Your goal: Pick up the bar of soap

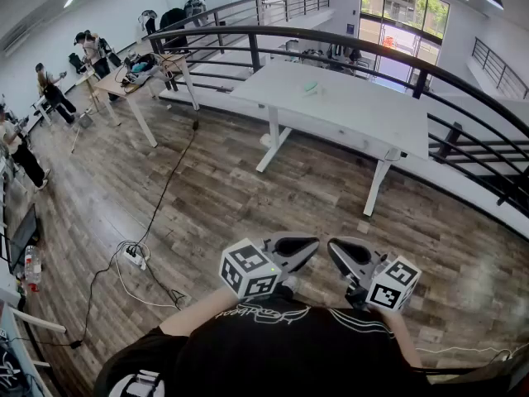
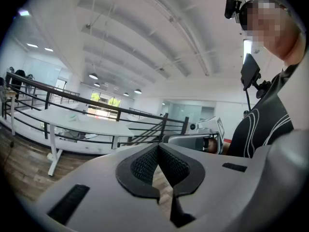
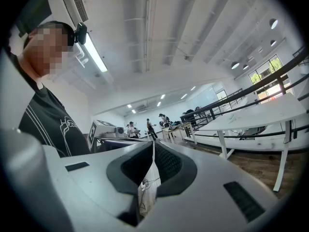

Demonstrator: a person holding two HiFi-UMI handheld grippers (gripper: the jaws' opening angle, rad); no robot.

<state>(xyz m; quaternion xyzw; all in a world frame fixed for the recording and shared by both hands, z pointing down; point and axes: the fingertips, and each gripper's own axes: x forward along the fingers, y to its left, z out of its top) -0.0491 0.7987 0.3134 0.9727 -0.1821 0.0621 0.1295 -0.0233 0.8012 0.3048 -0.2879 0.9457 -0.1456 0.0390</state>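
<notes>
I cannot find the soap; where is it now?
Head view, upper centre: a small pale green object, probably the soap, lies on the white table before the curved black railing.

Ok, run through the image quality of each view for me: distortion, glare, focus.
Head view: fisheye bows the railing into an arc, windows bright but readable. Left gripper view: dark corner vignette, the left tool fills the lower frame. Right gripper view: ceiling strip light glares white, room beyond is sharp.

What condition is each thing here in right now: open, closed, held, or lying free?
left gripper: shut, empty, held at the person's chest.
right gripper: shut, empty, held beside it.
small pale green object: lying untouched on the white table; too small to identify.
</notes>
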